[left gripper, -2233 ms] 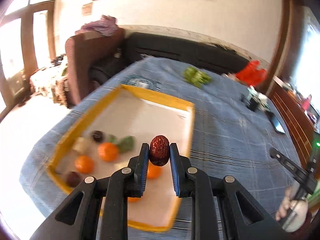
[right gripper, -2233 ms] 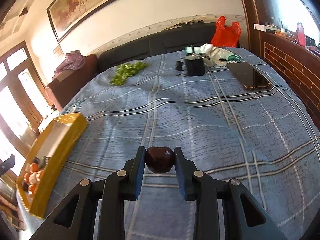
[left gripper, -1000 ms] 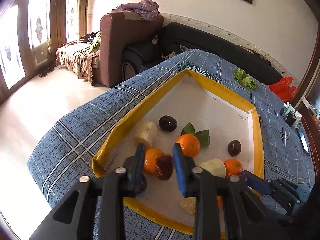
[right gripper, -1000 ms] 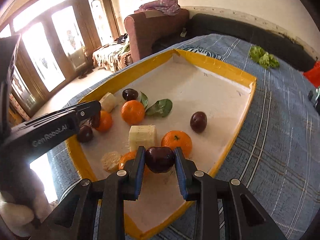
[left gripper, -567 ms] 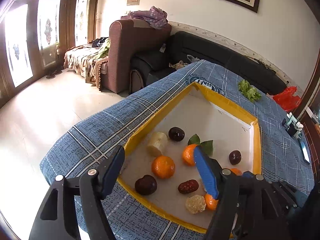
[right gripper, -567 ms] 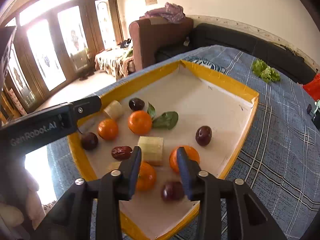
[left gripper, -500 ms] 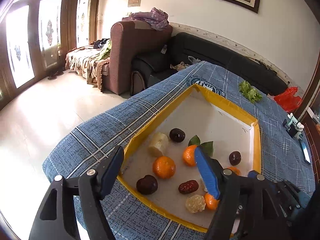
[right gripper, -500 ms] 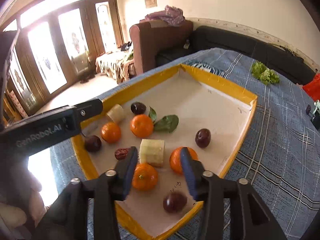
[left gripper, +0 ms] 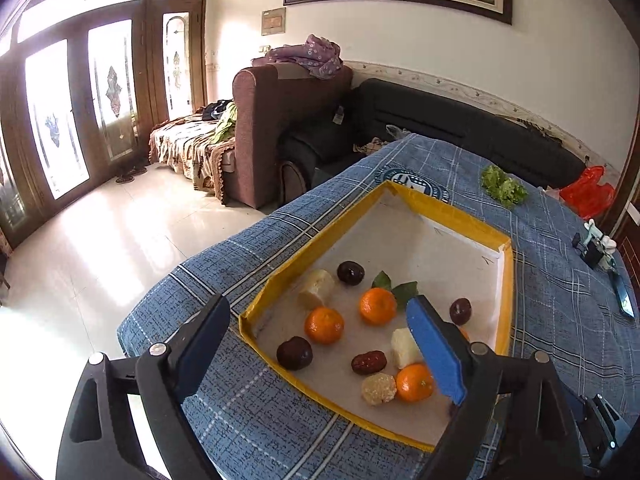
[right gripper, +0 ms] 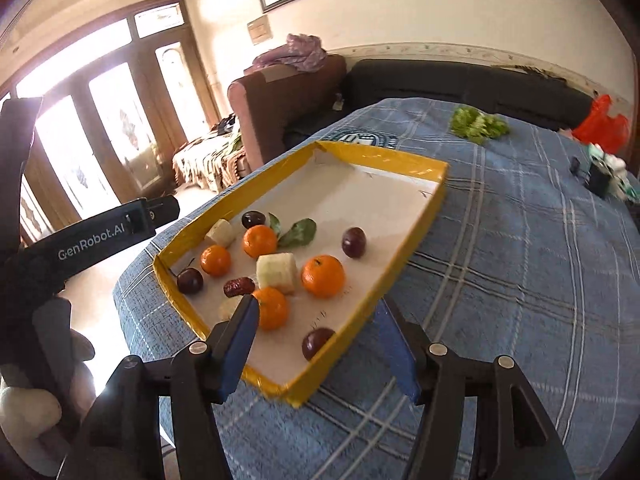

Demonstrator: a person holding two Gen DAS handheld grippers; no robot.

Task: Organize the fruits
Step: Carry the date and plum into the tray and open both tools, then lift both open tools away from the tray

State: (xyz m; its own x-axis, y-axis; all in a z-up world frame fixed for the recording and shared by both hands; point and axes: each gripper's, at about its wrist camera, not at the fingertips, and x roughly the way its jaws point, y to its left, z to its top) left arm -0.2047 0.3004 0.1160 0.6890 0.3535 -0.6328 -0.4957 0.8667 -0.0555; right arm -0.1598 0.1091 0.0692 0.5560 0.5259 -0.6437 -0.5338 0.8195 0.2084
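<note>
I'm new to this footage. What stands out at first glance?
A yellow-rimmed tray on the blue plaid tablecloth, holding bright tangerines, dark plums and one red date. Both open grippers, left and right, frame it empty.

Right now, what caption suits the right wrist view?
Open right tongs above a yellow-rimmed white tray of fruit on blue plaid cloth.

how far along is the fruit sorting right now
Done: oranges, dark plums and a red date lie in the yellow tray. In hand: nothing; the left hand-held gripper and right hand-held gripper have just been opening, jaws empty. Left: no loose fruit shows on the blue cloth.
</note>
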